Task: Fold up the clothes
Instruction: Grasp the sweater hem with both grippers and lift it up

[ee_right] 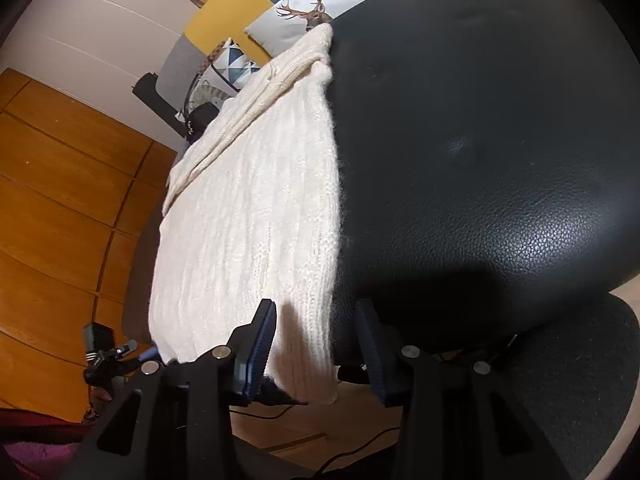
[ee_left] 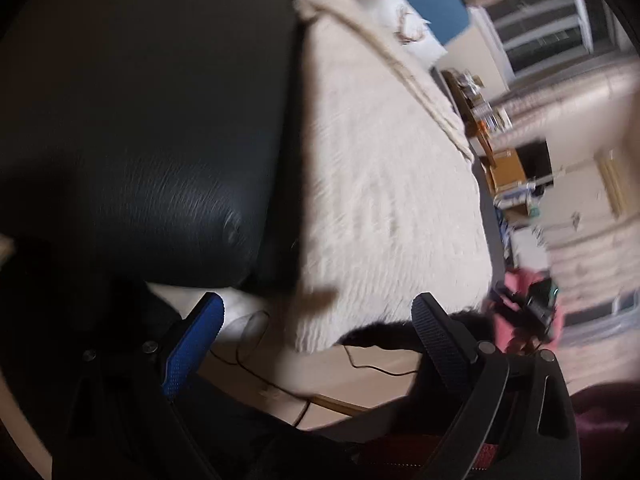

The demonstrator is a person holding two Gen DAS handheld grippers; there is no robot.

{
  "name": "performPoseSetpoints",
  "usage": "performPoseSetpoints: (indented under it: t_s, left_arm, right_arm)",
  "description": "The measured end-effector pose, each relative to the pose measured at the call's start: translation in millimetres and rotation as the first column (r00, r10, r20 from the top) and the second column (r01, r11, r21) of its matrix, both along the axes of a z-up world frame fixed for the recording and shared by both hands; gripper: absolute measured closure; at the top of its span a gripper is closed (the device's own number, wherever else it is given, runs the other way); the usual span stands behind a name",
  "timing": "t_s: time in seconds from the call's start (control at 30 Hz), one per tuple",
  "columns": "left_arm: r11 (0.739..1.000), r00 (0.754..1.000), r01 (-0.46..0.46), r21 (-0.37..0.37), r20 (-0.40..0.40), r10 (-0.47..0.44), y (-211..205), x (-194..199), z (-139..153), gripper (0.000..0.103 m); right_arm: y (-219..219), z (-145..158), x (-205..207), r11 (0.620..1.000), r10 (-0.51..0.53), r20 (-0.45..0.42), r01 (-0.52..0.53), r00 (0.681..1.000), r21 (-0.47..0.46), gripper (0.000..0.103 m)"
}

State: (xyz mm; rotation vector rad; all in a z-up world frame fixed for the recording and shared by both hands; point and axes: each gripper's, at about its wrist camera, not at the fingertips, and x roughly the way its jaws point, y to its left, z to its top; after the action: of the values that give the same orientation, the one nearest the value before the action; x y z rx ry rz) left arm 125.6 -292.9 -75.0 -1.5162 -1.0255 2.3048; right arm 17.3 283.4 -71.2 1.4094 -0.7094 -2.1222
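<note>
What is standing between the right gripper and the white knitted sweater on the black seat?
Nothing visible. The right gripper is open, with the near edge of the white sweater lying between its fingers on the black seat, and no other object is in front of it.

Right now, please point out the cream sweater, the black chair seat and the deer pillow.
cream sweater (ee_right: 248, 240): right wrist view, on the middle of its ribbed knit.
black chair seat (ee_right: 480, 140): right wrist view, on its bare leather top.
deer pillow (ee_right: 304, 12): right wrist view, on the printed deer.
</note>
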Motion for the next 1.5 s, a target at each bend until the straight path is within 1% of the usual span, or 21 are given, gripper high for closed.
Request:
performPoseSetpoints:
  t_s: [0.07, 0.1, 0.27, 0.37, 0.47, 0.6, 0.63, 0.73, 0.83, 0.97, 1.03, 1.13, 1.2, 1.3, 1.43, 1.5]
  left_arm:
    - [1.0, 0.999, -0.003, 0.008, -0.043, 0.004, 3, 3, 2, 0.006]
    - [1.0, 0.999, 0.007, 0.02, -0.051, -0.006, 5, 2, 2, 0.006]
    - [0.999, 0.999, 0.045, 0.006, -0.009, -0.045, 13, -9, -8, 0.006]
    - [0.998, 0.999, 0.054, 0.025, 0.008, -0.054, 14, -13, -10, 0.006]
    - [0.997, 0.998, 0.063, 0.04, 0.03, -0.064, 15, -18, -13, 0.006]
    - [0.987, 0.994, 0.06, 0.148, 0.079, -0.072, 16, -32, -28, 0.004]
    - [0.982, 0.992, 0.061, 0.177, 0.099, -0.08, 17, -35, -34, 0.004]
    - [0.971, 0.989, 0.083, 0.225, 0.103, -0.108, 19, -36, -42, 0.004]
    - [0.961, 0.988, 0.089, 0.264, 0.097, -0.118, 18, -36, -41, 0.005]
    - [0.936, 0.991, 0.066, 0.346, 0.085, -0.102, 13, -35, -40, 0.004]
    - [0.929, 0.99, 0.082, 0.361, 0.077, -0.117, 17, -37, -39, 0.005]
    - [0.918, 0.985, 0.132, 0.374, 0.052, -0.163, 26, -40, -32, 0.005]
    - [0.91, 0.982, 0.158, 0.382, 0.037, -0.186, 32, -42, -27, 0.005]
    - [0.895, 0.979, 0.181, 0.407, 0.009, -0.202, 35, -44, -19, 0.005]
    - [0.867, 0.983, 0.179, 0.465, -0.044, -0.18, 34, -48, -10, 0.005]
    - [0.86, 0.985, 0.168, 0.483, -0.046, -0.166, 30, -48, -11, 0.005]
  right_arm:
    - [4, -2, 0, 0.999, 0.001, 0.004, -0.001, 1.0, -0.04, 0.056]
    - [6, -3, 0, 0.998, -0.002, 0.012, 0.002, 1.0, -0.063, 0.056]
    - [18, -13, -4, 0.982, -0.007, 0.062, 0.019, 0.998, -0.19, 0.056]
    - [18, -18, -7, 0.969, 0.005, 0.084, 0.016, 0.996, -0.247, 0.056]
    - [16, -20, -9, 0.96, 0.027, 0.085, -0.002, 0.996, -0.28, 0.056]
    - [4, -25, -15, 0.944, 0.075, 0.106, -0.036, 0.992, -0.329, 0.056]
    - [2, -25, -17, 0.941, 0.083, 0.105, -0.043, 0.991, -0.336, 0.056]
    - [-3, -25, -19, 0.937, 0.1, 0.112, -0.056, 0.989, -0.344, 0.056]
    - [0, -24, -20, 0.942, 0.107, 0.129, -0.059, 0.986, -0.329, 0.058]
    - [8, -24, -13, 0.955, 0.115, 0.159, -0.065, 0.981, -0.289, 0.058]
    - [4, -30, -10, 0.952, 0.142, 0.185, -0.083, 0.973, -0.294, 0.058]
    - [-10, -43, -7, 0.943, 0.197, 0.238, -0.117, 0.951, -0.313, 0.058]
    - [-20, -49, -7, 0.933, 0.219, 0.242, -0.13, 0.945, -0.334, 0.056]
    - [-24, -55, -9, 0.923, 0.219, 0.263, -0.113, 0.94, -0.367, 0.056]
    - [-19, -52, -8, 0.875, 0.222, 0.225, -0.092, 0.949, -0.476, 0.056]
    - [-17, -54, -12, 0.878, 0.193, 0.228, -0.064, 0.954, -0.474, 0.057]
